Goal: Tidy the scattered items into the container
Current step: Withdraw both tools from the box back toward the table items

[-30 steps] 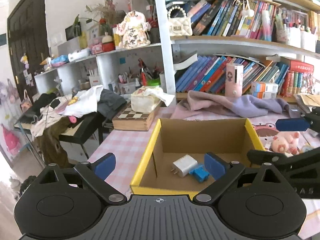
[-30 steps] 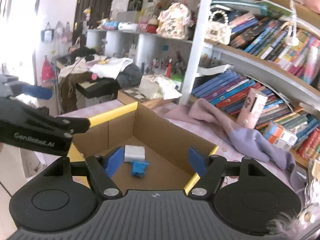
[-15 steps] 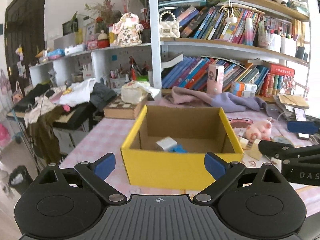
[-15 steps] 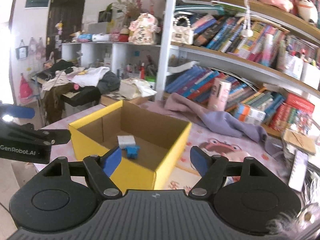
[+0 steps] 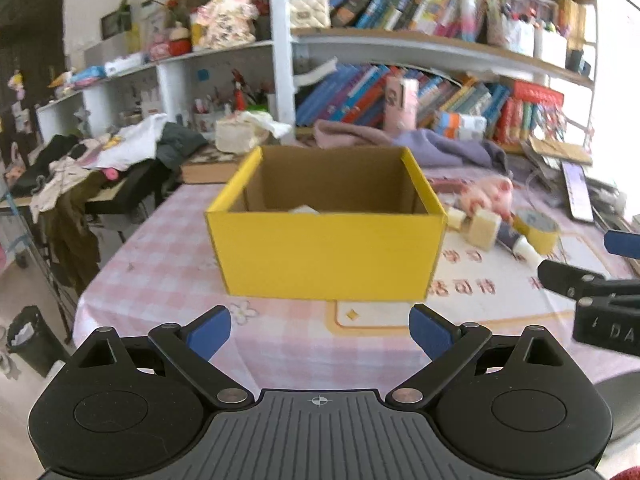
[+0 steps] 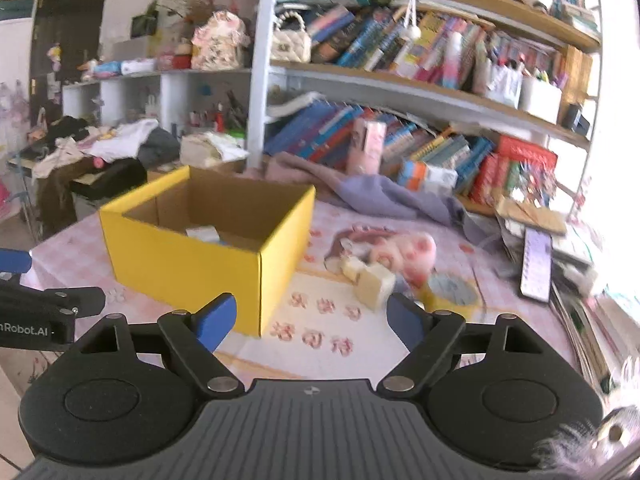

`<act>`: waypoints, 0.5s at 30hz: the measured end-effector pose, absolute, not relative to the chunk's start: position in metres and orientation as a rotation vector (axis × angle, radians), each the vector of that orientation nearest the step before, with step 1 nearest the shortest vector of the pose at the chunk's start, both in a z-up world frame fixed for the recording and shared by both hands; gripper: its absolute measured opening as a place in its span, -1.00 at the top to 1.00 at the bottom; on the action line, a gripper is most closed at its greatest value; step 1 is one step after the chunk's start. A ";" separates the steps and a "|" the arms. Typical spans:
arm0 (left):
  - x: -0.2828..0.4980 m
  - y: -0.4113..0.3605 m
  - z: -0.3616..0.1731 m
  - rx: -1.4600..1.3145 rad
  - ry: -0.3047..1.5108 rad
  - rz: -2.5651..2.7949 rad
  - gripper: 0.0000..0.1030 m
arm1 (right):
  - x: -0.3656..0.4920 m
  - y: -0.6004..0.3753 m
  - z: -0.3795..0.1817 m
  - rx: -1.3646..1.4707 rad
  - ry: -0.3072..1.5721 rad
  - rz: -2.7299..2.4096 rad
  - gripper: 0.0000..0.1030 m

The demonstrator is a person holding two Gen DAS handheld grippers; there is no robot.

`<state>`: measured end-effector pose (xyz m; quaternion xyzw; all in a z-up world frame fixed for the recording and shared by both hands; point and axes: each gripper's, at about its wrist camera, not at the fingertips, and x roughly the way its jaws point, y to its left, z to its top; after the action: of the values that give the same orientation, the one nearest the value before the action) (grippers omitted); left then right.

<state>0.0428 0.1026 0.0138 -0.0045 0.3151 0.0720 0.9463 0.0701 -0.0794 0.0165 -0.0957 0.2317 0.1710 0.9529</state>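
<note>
A yellow cardboard box (image 5: 326, 252) stands open on the pink checked table; it also shows in the right wrist view (image 6: 188, 256). A white charger (image 6: 203, 233) lies inside it. To its right lie a pink plush pig (image 6: 404, 250), cream blocks (image 6: 374, 280), a yellow tape roll (image 6: 452, 290) and a white-capped tube (image 5: 524, 249). My left gripper (image 5: 320, 330) is open and empty, in front of the box. My right gripper (image 6: 310, 320) is open and empty, near the box's right corner.
A purple cloth (image 6: 372, 196) lies behind the box under full bookshelves (image 6: 420, 80). A phone (image 6: 536, 264) and papers lie at the right edge. A chess box (image 5: 208, 166) and a clothes-covered side table (image 5: 100, 168) stand at the left.
Both grippers have pulled back and down from over the box toward the table's front. The box now looks smaller and its inside is mostly hidden. Both stayed open.
</note>
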 end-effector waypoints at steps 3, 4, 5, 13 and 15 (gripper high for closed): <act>0.044 0.096 0.010 0.004 0.655 0.114 -0.89 | 0.067 -0.082 0.011 -0.210 0.498 0.335 -0.65; 0.045 0.094 0.009 0.007 0.660 0.103 -0.89 | 0.067 -0.083 0.009 -0.211 0.503 0.331 -0.66; 0.045 0.091 0.007 0.010 0.666 0.092 -0.89 | 0.066 -0.084 0.008 -0.211 0.509 0.324 -0.66; 0.056 0.071 0.002 0.039 0.694 0.027 -0.89 | 0.071 -0.098 0.004 -0.200 0.549 0.269 -0.68; 0.059 0.067 0.001 0.038 0.699 0.015 -0.89 | 0.072 -0.102 0.003 -0.199 0.554 0.258 -0.68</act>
<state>0.0591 0.0675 0.0015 0.0188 0.3422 0.0074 0.9394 0.0716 -0.1024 0.0030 -0.0978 0.2721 0.1267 0.9489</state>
